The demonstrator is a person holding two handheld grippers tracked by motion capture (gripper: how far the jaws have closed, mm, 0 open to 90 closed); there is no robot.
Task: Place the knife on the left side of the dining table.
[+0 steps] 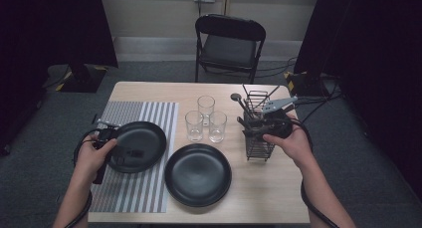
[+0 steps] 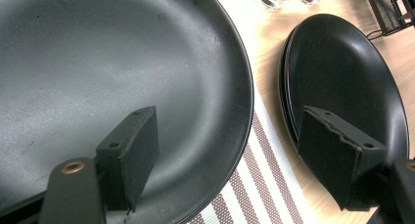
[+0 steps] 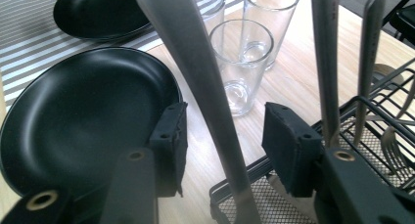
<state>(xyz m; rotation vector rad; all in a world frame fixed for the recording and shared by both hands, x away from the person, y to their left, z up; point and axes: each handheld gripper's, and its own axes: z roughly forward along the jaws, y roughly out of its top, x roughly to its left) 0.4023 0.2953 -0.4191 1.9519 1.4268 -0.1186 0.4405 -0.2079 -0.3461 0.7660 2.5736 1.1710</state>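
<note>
A black wire cutlery basket (image 1: pixel 260 143) stands at the table's right with several metal utensils upright in it. My right gripper (image 1: pixel 249 127) is at the basket's top. In the right gripper view its jaws (image 3: pixel 227 141) straddle one grey utensil handle (image 3: pixel 195 62), with a gap on each side, so it is open. My left gripper (image 1: pixel 124 148) hovers open over the near-left rim of a black plate (image 1: pixel 144 138) that lies on a striped placemat (image 1: pixel 144 188). In the left gripper view the jaws (image 2: pixel 230 150) stand wide above that plate (image 2: pixel 98 62) with nothing between them.
A second black plate (image 1: pixel 198 174) lies on the bare wood at the front centre. Three clear glasses (image 1: pixel 205 119) cluster behind it, left of the basket. A folding chair (image 1: pixel 229 44) stands beyond the table's far edge. Dark curtains hang at both sides.
</note>
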